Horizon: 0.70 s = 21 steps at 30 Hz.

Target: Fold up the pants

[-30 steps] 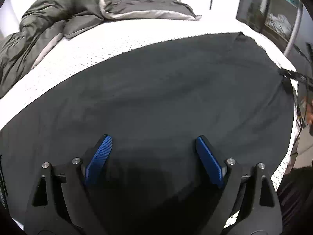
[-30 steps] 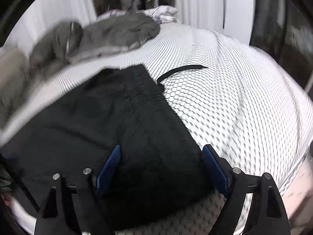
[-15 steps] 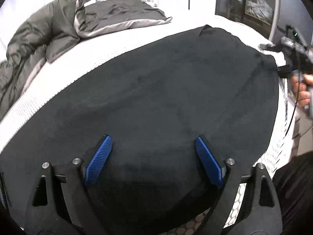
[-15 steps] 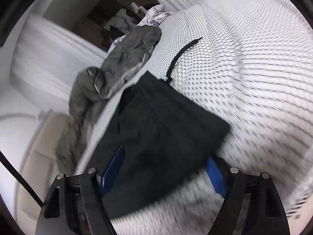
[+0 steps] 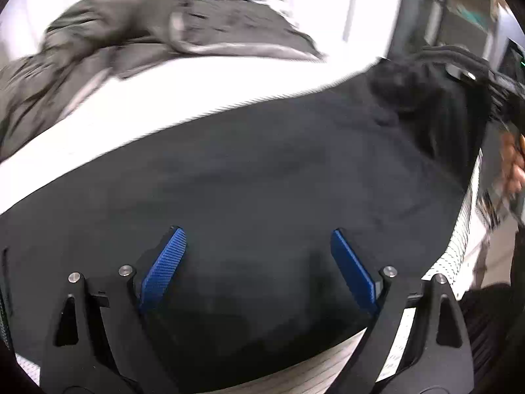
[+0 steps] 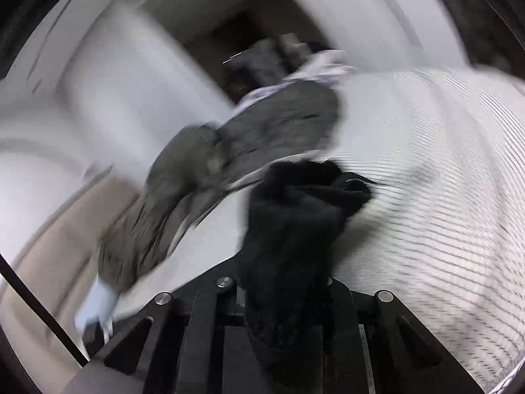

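Observation:
Black pants (image 5: pixel 262 177) lie spread across a white mesh bed cover. My left gripper (image 5: pixel 257 256) is open, its blue pads just above the near part of the pants, holding nothing. My right gripper (image 6: pixel 282 295) is shut on the end of the pants (image 6: pixel 295 216), which bunches up out of its jaws, lifted off the bed. In the left wrist view the right gripper (image 5: pixel 466 75) shows at the far right, raising that end of the pants into a fold.
A grey quilt (image 5: pixel 137 32) is heaped at the far side of the bed; it also shows in the right wrist view (image 6: pixel 229 151). The white bed cover (image 6: pixel 426 170) stretches right. The bed's edge (image 5: pixel 466 229) runs at right.
My right gripper has shut on the end of the pants and lifted it, swinging fast. The left gripper stayed open over the pants and shifted slightly.

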Each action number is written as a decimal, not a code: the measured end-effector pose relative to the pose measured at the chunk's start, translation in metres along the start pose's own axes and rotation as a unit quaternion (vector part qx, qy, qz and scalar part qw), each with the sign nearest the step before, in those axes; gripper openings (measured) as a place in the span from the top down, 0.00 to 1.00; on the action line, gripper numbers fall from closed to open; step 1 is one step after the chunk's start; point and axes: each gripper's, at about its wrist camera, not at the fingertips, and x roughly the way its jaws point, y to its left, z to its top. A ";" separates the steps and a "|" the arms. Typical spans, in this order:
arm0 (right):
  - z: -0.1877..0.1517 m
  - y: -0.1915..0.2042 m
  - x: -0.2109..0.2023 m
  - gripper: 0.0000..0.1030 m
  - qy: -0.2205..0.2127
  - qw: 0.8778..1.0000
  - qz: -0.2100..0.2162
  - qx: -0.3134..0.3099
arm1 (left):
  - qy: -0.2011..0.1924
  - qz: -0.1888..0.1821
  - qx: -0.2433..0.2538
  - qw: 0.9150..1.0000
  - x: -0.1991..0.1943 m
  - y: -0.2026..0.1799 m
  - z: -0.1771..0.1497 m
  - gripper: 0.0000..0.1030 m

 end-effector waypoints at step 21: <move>-0.157 0.269 0.184 0.52 0.327 0.873 0.185 -0.312 | -0.069 0.099 -0.224 0.967 -0.087 0.210 -0.056 0.14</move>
